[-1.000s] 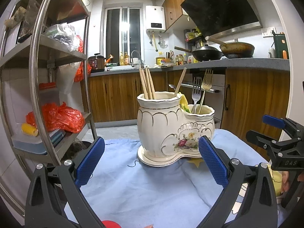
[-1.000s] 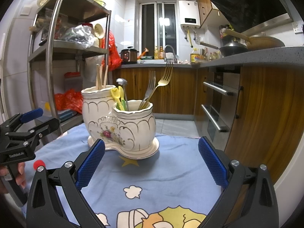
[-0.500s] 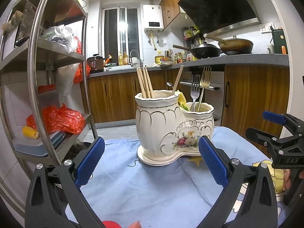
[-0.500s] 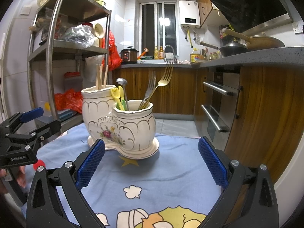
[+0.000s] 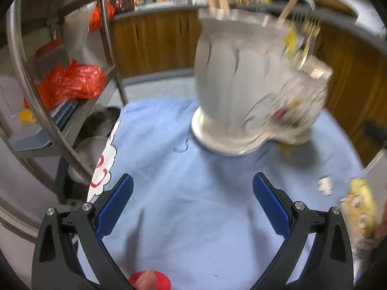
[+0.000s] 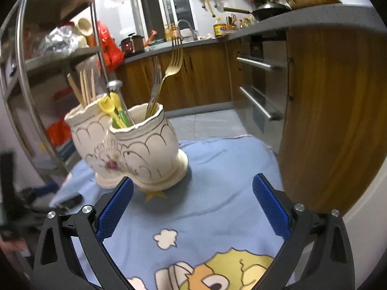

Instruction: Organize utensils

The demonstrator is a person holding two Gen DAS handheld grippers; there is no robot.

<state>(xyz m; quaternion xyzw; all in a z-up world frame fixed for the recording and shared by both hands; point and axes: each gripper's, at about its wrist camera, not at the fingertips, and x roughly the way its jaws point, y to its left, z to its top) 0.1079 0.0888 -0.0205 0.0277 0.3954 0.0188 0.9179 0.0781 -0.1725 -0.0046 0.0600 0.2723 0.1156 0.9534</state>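
Both the left gripper (image 5: 192, 205) and right gripper (image 6: 192, 207) gaped wide and empty, short of the ceramic utensil holder (image 6: 128, 145).

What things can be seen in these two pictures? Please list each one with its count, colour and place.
utensil holder: one, cream with gold lines, two compartments, on the cloth
forks: two, one gold and one silver, in the lower compartment
chopsticks: several, pale wood, in the taller compartment
yellow-green utensils: a few, between the compartments; exact compartment unclear
cloth: one, light blue with cartoon print, under the holder
metal shelf rack: one, grey, beside the table, holding orange bags
wooden cabinets: brown, behind
left tool: one, black with blue pads, open, empty
right tool: one, black with blue pads, open, empty
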